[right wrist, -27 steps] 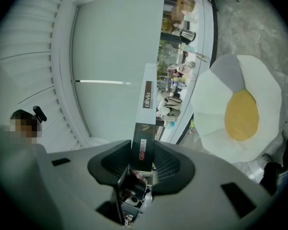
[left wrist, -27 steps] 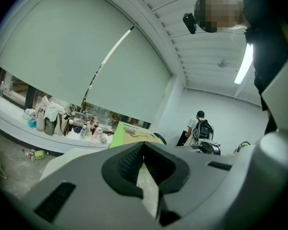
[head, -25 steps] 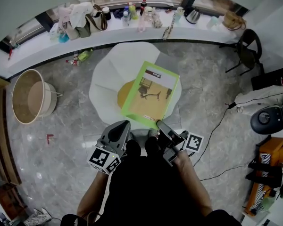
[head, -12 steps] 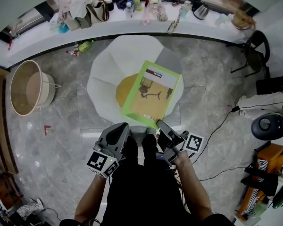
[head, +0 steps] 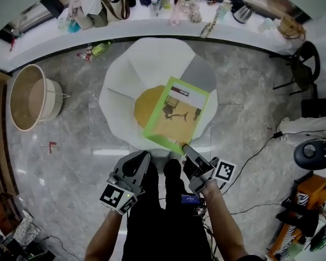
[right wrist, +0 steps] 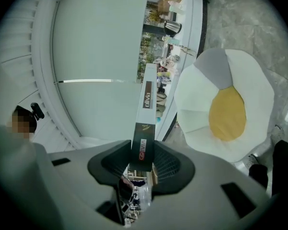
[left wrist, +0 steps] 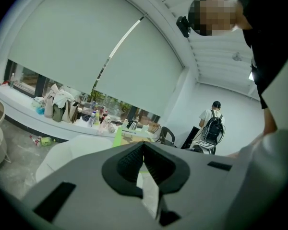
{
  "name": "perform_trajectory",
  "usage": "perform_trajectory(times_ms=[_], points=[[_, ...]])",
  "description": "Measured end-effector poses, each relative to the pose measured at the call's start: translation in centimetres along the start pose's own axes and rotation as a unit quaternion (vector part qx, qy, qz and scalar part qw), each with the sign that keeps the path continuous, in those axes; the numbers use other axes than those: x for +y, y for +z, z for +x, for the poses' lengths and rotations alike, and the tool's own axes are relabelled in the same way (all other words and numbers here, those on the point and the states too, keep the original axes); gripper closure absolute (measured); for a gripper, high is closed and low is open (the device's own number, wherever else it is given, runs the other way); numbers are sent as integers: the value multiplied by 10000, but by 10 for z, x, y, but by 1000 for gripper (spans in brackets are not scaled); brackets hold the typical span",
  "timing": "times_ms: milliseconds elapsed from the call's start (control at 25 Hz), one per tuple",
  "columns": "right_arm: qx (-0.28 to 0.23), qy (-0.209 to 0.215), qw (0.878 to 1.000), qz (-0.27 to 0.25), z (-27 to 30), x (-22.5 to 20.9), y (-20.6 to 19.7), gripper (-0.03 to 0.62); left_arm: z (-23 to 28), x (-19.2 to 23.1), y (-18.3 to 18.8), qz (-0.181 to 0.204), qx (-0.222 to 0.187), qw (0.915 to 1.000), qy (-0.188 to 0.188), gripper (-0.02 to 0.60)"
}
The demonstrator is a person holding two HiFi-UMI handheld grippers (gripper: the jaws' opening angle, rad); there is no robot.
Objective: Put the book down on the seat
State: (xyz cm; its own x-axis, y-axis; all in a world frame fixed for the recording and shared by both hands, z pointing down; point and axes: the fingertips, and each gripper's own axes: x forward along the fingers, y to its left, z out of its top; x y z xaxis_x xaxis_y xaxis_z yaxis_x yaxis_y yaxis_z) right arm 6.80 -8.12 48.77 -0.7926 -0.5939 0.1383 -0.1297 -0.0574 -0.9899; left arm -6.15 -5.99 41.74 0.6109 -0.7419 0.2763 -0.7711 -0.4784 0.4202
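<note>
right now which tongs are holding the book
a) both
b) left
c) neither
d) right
d: the right tongs are clamped on the edge of the book, while the left tongs are closed on nothing, off to the side of it.

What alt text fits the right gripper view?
The right gripper has its jaws clamped on the spine of a thin book, seen edge-on. Right of it stands a white seat with a yellow centre, shaped like a fried egg.
</note>
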Motion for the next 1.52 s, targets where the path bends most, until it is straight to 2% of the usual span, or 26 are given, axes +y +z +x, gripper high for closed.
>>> perform_trajectory(times_ms=[280, 520, 680, 800, 880, 1200, 1520], points=[[148, -63, 9999, 47, 13, -50, 3, 439, 19, 22, -34, -126, 10, 9999, 48, 569], [82, 57, 10000, -2, 23, -104, 23, 439, 54, 38, -72, 66, 78, 9999, 2, 569], [118, -70, 9999, -13, 29, -144, 26, 439, 74, 48, -94, -89, 159, 9998, -15, 569], [175, -150, 9997, -67, 28, -173, 29, 440, 88, 55, -110, -14, 137, 9999, -19, 569], [214, -206, 9995, -92, 28, -191, 32, 439, 97, 59, -120, -100, 137, 9999, -23, 569], [556, -462, 9971, -255, 37, -263, 34, 439, 113, 81, -164, -253, 413, 9988, -55, 569], [943, -677, 9927, -341, 53, -322, 39, 439, 120, 92, -184, -393, 506, 9979, 3, 569]])
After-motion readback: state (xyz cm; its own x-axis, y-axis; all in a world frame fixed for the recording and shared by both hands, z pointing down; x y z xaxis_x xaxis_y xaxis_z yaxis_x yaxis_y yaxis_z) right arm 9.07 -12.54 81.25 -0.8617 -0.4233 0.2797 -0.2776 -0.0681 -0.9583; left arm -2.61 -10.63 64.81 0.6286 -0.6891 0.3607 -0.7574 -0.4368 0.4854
